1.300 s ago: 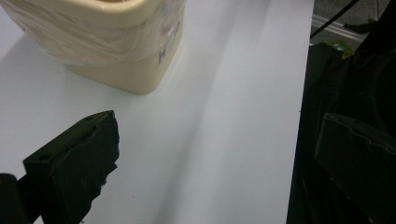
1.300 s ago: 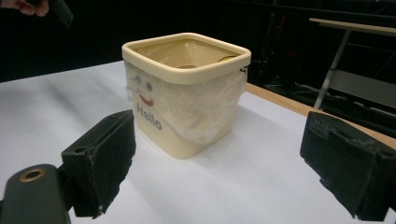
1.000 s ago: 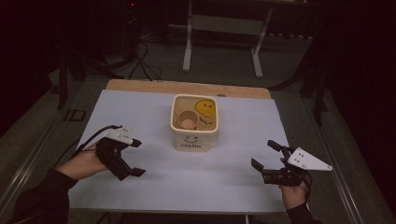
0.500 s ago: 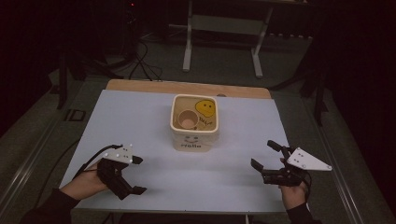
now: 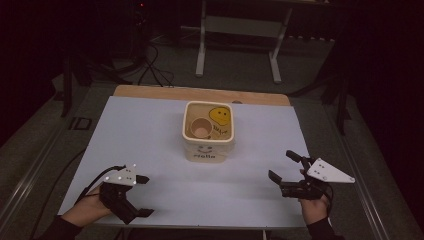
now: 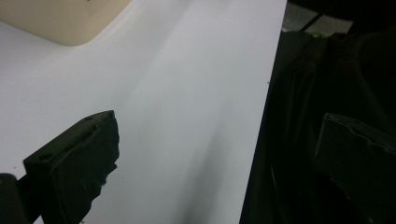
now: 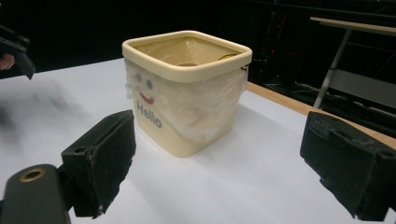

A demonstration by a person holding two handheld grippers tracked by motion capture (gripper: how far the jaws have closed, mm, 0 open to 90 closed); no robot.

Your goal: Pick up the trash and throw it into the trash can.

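The work looks finished or paused: a cup (image 5: 201, 128) and a yellow smiley piece (image 5: 220, 115) sit inside the cream tub (image 5: 207, 150), mid-tabletop (image 5: 150, 130). Both tools hold nothing, jaws spread: the left tool (image 5: 136, 196) near-left, the right tool (image 5: 290, 169) near-right, each well apart from the tub.

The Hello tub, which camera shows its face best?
The right gripper view: the tub stands close, eyes, smile and "Hello" readable. The high view shows it small from above, a cup inside. The left gripper view catches one bottom corner.
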